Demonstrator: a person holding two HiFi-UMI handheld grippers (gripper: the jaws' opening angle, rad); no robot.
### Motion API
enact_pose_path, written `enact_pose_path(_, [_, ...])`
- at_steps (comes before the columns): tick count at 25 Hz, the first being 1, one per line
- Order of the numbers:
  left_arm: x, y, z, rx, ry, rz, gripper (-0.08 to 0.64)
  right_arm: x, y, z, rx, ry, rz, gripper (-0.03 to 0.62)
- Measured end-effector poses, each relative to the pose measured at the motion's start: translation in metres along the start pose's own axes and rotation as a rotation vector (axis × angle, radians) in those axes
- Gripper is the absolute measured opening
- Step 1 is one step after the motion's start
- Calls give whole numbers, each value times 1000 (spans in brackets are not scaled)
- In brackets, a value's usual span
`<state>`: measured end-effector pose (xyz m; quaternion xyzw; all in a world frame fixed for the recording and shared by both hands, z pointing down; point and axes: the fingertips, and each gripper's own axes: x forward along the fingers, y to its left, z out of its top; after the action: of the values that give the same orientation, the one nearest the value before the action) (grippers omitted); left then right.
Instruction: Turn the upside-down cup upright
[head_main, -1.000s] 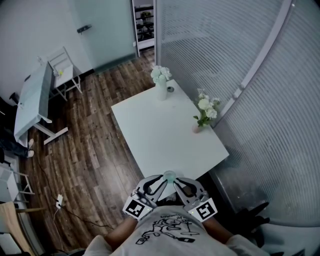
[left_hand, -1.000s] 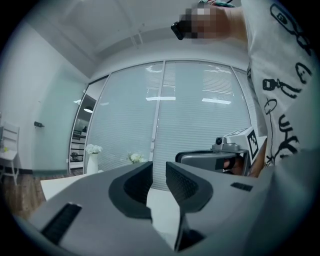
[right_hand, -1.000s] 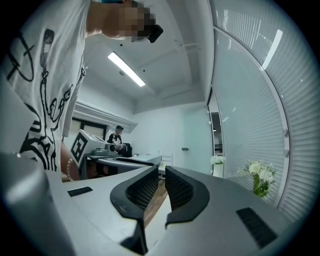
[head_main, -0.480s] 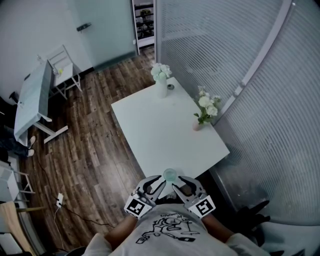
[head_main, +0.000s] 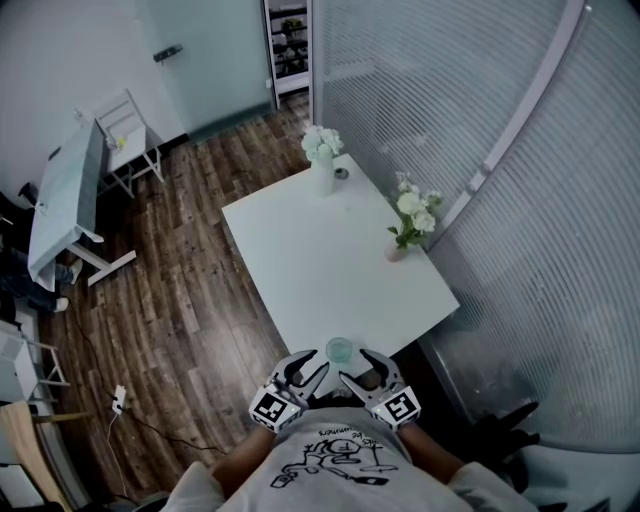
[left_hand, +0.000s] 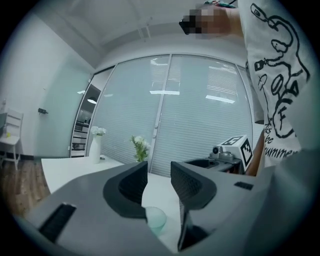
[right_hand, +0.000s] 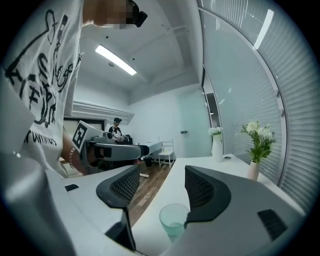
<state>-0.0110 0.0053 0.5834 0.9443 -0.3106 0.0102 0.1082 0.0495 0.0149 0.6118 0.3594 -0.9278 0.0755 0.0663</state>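
A pale green translucent plastic cup (head_main: 340, 350) stands upright, mouth up, on the square white table (head_main: 330, 262), right at the table's near edge. The left gripper (head_main: 303, 366) hangs at that edge's left part. Its jaws stand slightly apart and have just been opening, with nothing pressed between the pads. The right gripper (head_main: 360, 366) hangs at the edge's right part. Its jaws stand wide apart, also just opening, and the pads are clear of the cup.

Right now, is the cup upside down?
No, the cup stands on the white table with its open mouth facing up.
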Motion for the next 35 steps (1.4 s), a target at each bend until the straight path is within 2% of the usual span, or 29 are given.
enact_pose_path(3, [2,2,-4,12,-32,-11,158,6,0,-12,-11,7,9,300])
enact_pose_path(13, [10,12,-53,-8,49,-3,235,20,-5,-60,-16,47,11,342])
enact_pose_path(21, [15,13,-69,2,66,-28,302,31,-14,-91,17,122,-22,360])
enact_pose_path(35, [31,17,-102,21,86,-63,353,49,-22,-138,48,213,-34,377])
